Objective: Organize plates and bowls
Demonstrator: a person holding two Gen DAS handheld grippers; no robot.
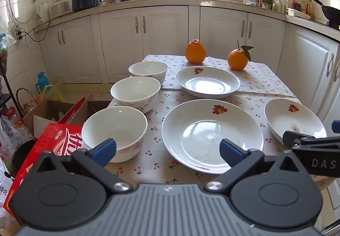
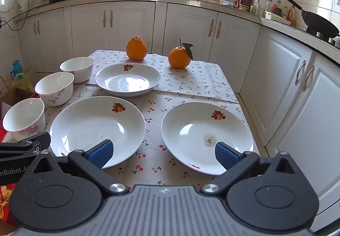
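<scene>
While nothing is yet stacked, the crockery lies sorted by kind across the tabletop: three bowls in a row down the left edge and three plates spread over the middle and right. That spacing looks like a starting layout, each piece standing apart so it can be lifted alone.

Both tools hang over the near edge, tilted down toward the dishes. The left gripper has its blue pads wide apart with nothing between them, framing the gap between the near bowl and the near-left plate. The right gripper is equally spread and empty, straddling the gap between that plate and the near-right plate. I judge them poised to choose a first piece.

From the left wrist, the middle bowl and far bowl show their full rims, and a red carton sits beside the table. The right wrist shows what the left cuts off: the whole near-right plate with a smudge in its well. The far plate and two oranges appear in both.
</scene>
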